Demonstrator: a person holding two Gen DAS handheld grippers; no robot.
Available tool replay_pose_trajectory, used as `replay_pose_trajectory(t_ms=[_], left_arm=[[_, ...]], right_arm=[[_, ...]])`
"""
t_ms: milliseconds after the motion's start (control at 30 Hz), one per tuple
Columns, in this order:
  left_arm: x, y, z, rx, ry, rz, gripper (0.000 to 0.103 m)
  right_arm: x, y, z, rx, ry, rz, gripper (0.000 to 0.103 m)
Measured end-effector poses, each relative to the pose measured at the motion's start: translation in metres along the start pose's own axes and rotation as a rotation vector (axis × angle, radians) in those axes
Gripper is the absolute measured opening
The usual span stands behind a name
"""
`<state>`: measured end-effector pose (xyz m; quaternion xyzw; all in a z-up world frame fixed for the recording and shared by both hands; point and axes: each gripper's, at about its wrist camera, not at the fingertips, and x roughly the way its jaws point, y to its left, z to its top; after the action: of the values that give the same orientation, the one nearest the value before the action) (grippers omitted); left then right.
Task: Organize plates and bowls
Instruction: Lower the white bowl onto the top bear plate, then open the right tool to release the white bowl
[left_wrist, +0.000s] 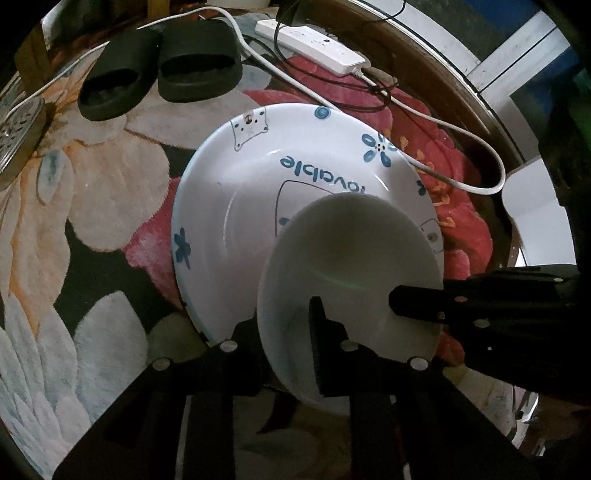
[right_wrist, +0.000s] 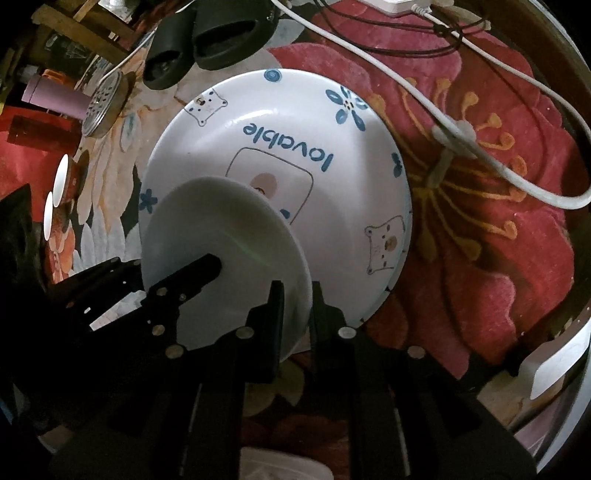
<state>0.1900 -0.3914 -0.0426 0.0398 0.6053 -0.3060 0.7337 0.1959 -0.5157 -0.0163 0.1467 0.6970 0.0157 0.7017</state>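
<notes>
Standing over a flowered rug (left_wrist: 110, 177), catalogued from left to right of the left wrist view.

Upper left: a round metal perforated tin (left_wrist: 18, 136) at the frame's edge, then a pair of black slippers (left_wrist: 162, 66) side by side, set well apart from the crockery and no part of the tidying.

Top centre: a white power strip (left_wrist: 314, 44) with a white cable (left_wrist: 424, 122) looping down the right side of the rug, passing just beside the plate's rim; a snag risk, in my judgement, if the dishes are slid that way.

Centre: a large plate (left_wrist: 229, 206), white with blue flowers, small bears and the word "lovable", lying flat on the rug. It seems to serve as the base of the stack.

Lower centre: a plain white bowl (left_wrist: 351, 258), tilted, overlapping the plate's near part. Whether it already touches the plate I cannot tell.

Left gripper (left_wrist: 284, 350): tongs clamped on the bowl's near rim, one finger inside, one outside.

Right gripper (right_wrist: 295, 306): seen best in the right wrist view, likewise closed on the bowl's rim (right_wrist: 229, 258) at the lower centre, opposite the left one. Both pinch the rim so the bowl travels level between two holds.

Judgement: the bowl is being placed onto the plate (right_wrist: 295, 147); release is not yet done.
</notes>
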Motion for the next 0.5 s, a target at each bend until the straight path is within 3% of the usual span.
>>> replay_pose_trajectory(t_ms=[133,267,400,500], left_arm=[[-0.001,0.0,0.0,-0.006,0.007,-0.022,0.023],[-0.006,-0.003,0.001,-0.001,-0.002,-0.049,0.043],[-0.018,-0.006,0.002,0.005,-0.033,-0.067,0.051],[-0.025,-0.004,0.004,-0.002,-0.052,-0.076,0.063]], right_arm=[[0.001,0.0,0.001,0.006,0.004,-0.002,0.015],[0.001,-0.001,0.002,0.015,0.004,0.004,0.015],[-0.002,-0.003,0.003,0.023,0.001,0.011,0.015],[-0.004,-0.004,0.004,0.036,-0.003,0.018,0.015]])
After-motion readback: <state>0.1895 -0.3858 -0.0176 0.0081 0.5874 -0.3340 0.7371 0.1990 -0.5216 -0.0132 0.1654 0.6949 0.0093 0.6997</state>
